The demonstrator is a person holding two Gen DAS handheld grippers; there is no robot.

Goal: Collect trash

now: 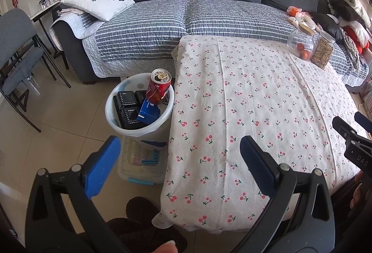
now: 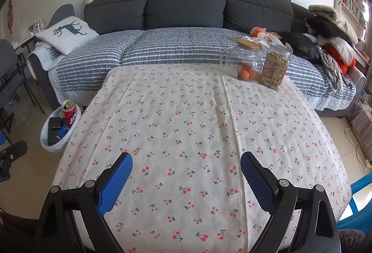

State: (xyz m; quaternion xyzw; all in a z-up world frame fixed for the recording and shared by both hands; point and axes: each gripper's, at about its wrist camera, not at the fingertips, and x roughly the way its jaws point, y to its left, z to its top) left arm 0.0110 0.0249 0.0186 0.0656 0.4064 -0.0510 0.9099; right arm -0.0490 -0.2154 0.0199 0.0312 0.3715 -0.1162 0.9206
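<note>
A white bin (image 1: 111,111) stands on a clear box on the floor, left of the table. In it a red can (image 1: 159,87) stands upright among black packets (image 1: 126,108) and a blue carton (image 1: 148,113). My left gripper (image 1: 180,148) is open and empty, above the table's left edge near the bin. My right gripper (image 2: 186,165) is open and empty over the cherry-print tablecloth (image 2: 186,113). The bin (image 2: 46,140) and can (image 2: 69,112) also show at the left of the right wrist view. The right gripper's tip (image 1: 353,136) shows at the right of the left wrist view.
Two clear jars stand at the table's far right, one with oranges (image 2: 246,62), one with snacks (image 2: 274,68). A grey sofa (image 2: 186,4) with a striped cover lies behind. Dark chairs (image 1: 16,43) stand left. A clear storage box (image 1: 141,162) sits under the bin.
</note>
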